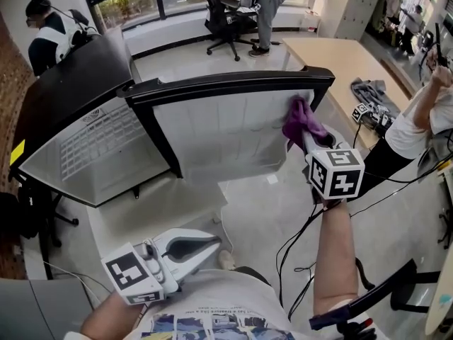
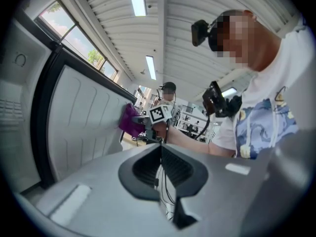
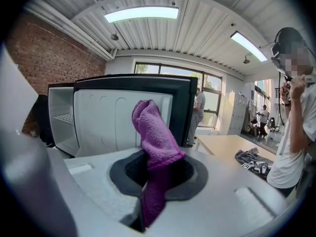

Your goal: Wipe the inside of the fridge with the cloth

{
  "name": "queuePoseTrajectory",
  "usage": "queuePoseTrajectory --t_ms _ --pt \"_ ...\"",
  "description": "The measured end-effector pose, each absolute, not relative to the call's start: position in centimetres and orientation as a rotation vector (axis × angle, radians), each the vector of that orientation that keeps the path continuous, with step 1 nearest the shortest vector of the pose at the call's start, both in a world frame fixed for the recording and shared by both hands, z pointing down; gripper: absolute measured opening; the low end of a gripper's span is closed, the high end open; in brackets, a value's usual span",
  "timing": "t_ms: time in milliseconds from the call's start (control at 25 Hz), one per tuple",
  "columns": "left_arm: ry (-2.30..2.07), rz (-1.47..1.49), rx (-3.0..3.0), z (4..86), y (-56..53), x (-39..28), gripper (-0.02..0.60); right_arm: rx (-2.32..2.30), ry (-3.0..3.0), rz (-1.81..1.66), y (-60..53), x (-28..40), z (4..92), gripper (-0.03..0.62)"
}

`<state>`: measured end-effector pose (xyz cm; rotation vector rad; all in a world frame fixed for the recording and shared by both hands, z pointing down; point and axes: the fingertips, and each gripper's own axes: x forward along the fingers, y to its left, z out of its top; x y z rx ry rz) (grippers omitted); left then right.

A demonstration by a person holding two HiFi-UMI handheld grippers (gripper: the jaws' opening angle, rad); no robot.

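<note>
Pale, glossy flooring (image 1: 262, 197) surrounds a black fridge (image 1: 64, 83) with a smooth white inside and a wire shelf (image 1: 95, 144). Its open door (image 1: 226, 129) has a white plastic lining moulded in shallow ribs. The right gripper (image 1: 306, 139), on an outstretched bare forearm (image 1: 333, 253), is clamped on a fuzzy purple cloth (image 1: 299, 121), which bunches against the lining's upper right corner. The left gripper (image 1: 214, 244) hangs low by the person's shirt, jaws closed together with nothing between them. A yellow sticker (image 1: 17, 151) on the fridge is too small to read.
</note>
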<state>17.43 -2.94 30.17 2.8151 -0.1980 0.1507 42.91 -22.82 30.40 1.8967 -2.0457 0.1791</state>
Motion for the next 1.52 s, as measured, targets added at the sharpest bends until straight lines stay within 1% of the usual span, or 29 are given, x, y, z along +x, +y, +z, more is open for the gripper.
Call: queuePoseTrajectory --t_ms 160,280,480,720,1040,1240,1520 --pt "-0.194 0.153 2.815 30.1 -2.7 17.4 0.008 1.88 -2.077 0.18 -22.2 42.1 30.2 0.052" --pt "-0.204 0.153 2.816 30.1 -2.6 16.9 0.008 1.829 -2.138 0.165 -21.5 39.9 29.7 0.052" --pt "-0.242 0.161 2.806 30.2 -2.1 15.4 0.008 1.645 -2.314 0.158 -20.8 33.2 29.6 0.052" --pt "-0.344 0.157 2.792 30.2 -1.8 12.1 0.008 1.406 -2.46 0.18 -21.5 24.3 32.2 0.052" --pt "-0.495 0.153 2.76 30.2 -1.8 8.4 0.008 1.232 -2.498 0.167 -24.0 16.9 35.5 0.052" --pt "-0.548 0.159 2.753 30.2 -1.9 7.6 0.008 1.233 -2.479 0.16 -25.4 15.9 36.6 0.052" --pt "-0.555 0.17 2.755 30.3 -2.4 8.5 0.008 1.312 -2.43 0.16 -26.3 19.0 37.1 0.052"
